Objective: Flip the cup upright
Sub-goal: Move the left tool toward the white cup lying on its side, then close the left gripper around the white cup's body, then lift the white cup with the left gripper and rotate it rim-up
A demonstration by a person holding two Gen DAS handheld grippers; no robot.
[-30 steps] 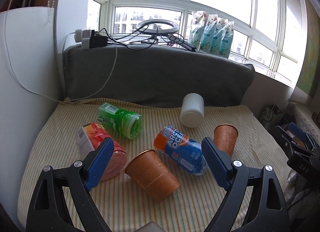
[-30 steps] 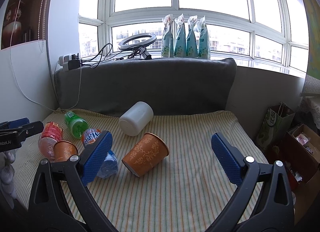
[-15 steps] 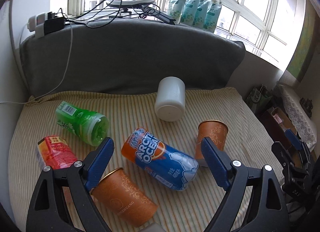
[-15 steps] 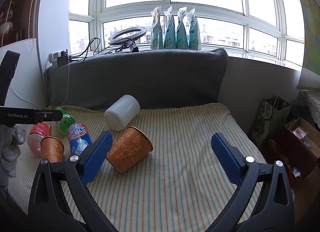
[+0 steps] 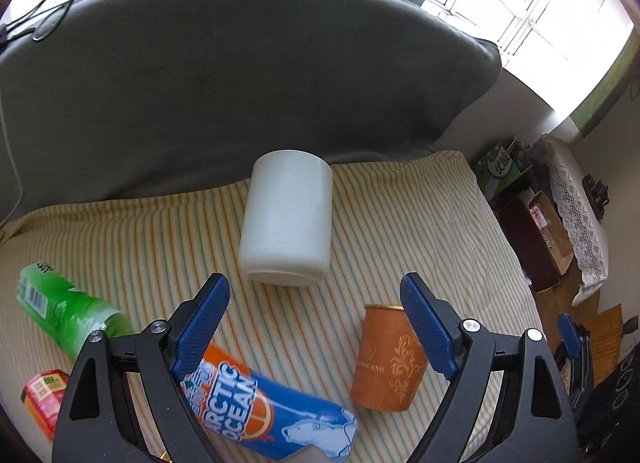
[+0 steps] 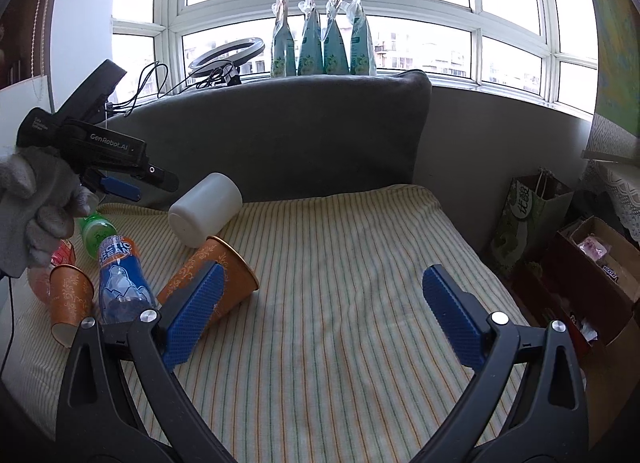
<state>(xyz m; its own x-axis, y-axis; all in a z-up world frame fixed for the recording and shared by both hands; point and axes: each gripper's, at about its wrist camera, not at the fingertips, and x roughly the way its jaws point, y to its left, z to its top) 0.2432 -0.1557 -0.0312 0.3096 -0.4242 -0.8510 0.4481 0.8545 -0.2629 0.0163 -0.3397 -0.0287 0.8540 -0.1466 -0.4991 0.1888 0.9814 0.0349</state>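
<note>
Home: striped bed (image 6: 340, 343), bay window (image 6: 320, 15)

left wrist: blue bottle (image 5: 260, 403) neck hidden behind left gripper (image 5: 316, 327) finger at 7 o'clock | red can (image 5: 42, 395) cut by rim at 8 o'clock | right wrist: orange cup (image 6: 208, 283) lower wall hidden behind right gripper (image 6: 320, 307) finger | red can (image 6: 60, 257) mostly behind gloved hand (image 6: 36, 207) at 9 o'clock
</note>
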